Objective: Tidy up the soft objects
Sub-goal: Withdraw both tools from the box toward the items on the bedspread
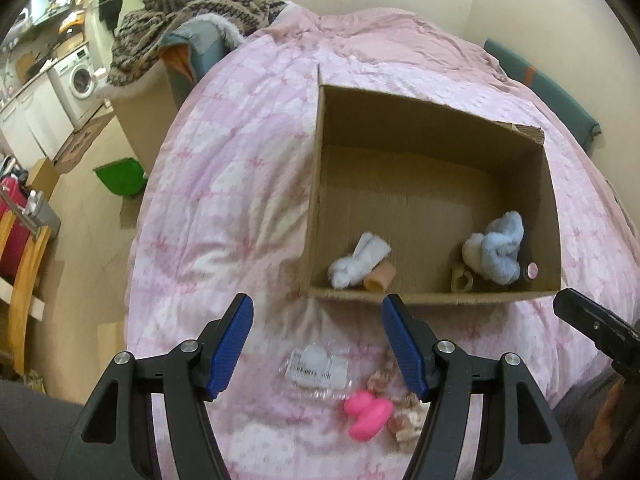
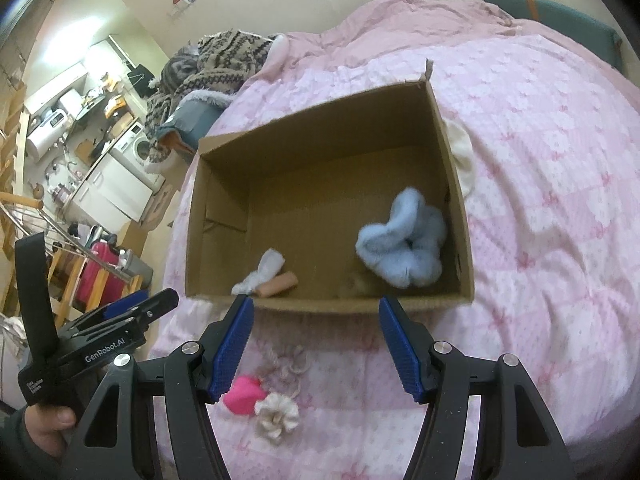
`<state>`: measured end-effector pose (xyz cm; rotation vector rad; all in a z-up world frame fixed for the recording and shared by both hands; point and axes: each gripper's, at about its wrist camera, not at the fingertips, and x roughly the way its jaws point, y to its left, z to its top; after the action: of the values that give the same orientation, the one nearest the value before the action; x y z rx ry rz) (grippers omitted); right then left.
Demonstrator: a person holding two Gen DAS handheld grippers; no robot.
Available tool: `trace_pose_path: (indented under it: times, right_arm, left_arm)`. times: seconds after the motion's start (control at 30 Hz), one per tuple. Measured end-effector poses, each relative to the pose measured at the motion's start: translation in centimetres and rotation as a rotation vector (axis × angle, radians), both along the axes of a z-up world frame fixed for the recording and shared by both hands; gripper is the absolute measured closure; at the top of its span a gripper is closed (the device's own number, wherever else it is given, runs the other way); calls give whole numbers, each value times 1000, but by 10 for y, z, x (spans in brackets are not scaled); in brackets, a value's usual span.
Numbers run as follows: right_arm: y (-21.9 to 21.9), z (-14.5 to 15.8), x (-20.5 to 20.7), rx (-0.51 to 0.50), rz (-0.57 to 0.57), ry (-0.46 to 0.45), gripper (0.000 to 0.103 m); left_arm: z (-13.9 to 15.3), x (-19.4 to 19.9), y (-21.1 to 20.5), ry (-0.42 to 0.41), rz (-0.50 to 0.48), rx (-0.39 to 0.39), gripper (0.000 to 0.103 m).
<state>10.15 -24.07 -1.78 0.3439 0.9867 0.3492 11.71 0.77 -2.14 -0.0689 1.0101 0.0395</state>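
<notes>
Cardboard box point(image 1: 316, 208) sits open on the pink quilt point(image 1: 224, 208), with a fluffy blue sock bundle point(image 2: 404, 248), a white sock point(image 1: 358, 260) and a tan tube point(image 1: 378, 278) inside. Just in front of the box lie a pink toy point(image 1: 366, 414), a cream scrunchie point(image 2: 277, 416) and a clear packet point(image 1: 316, 368). Left gripper point(image 1: 316, 312) and right gripper point(image 2: 316, 312) both hover over those, jaws apart, empty.

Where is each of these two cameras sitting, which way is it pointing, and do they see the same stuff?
Left wrist view: sits on the left gripper, looking down along its open blue fingers at the cardboard box on the pink bed; the right gripper's tip shows at the right edge.
Right wrist view: sits on the right gripper, facing the same box from further right; the left gripper and the hand holding it show.
Shared: box, light blue fluffy cloth, pink toy.
</notes>
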Motion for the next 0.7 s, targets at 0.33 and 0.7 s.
trace_pose_path:
  times: [0.33,0.7]
  right_arm:
    - [12,-10,-27,-3,27,50,35]
    - [29,-36,-25,-36,51,143,35]
  left_arm:
    - [-8,-26,14,53,24,-16,39]
    - [-20,-30,35,68,120,-12,39]
